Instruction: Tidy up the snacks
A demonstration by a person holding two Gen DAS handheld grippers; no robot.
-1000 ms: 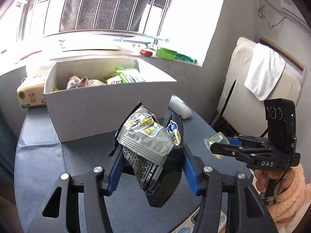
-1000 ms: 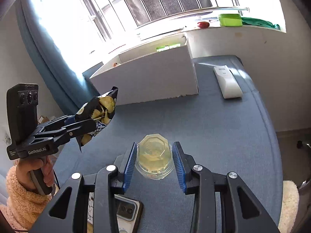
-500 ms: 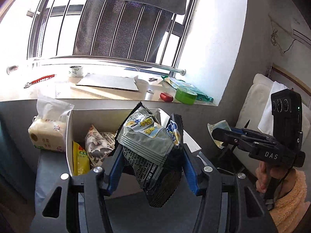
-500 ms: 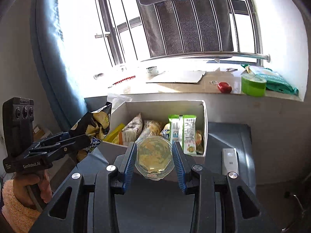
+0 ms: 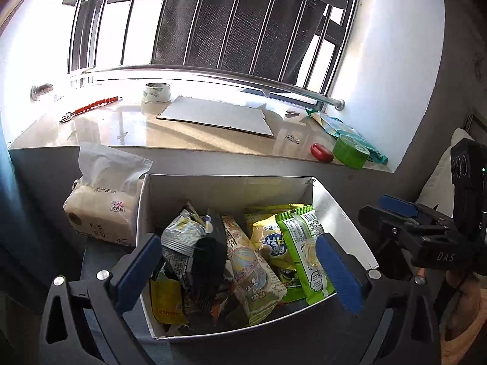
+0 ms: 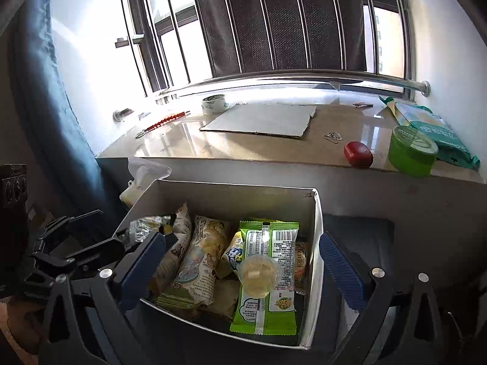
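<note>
Snacks fill the box (image 5: pixel 341 213); both grippers, left (image 5: pixel 240 270) and right (image 6: pixel 240 270), are opening wide over it, pads clear; dark bag (image 5: pixel 201 258) drops at its left wall, jelly cup (image 6: pixel 258 275) on the green pack (image 6: pixel 268 273); bags look light, crinkly, best pinched mid-body.

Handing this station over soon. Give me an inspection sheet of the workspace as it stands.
Surface: dark grey table, mostly hidden by the box.
Job's things: white box filled with snack packets; silver-and-black packet at its left end, clear jelly cup lying on a green packet.
Clutter: tissue pack beside the box.
Grippers: left gripper and right gripper both over the box, jaws opening, pads touching nothing.
Cables: nothing seen.
Surroundings: windowsill with tape roll, cardboard sheet, green tin and a red object; barred window behind.
</note>
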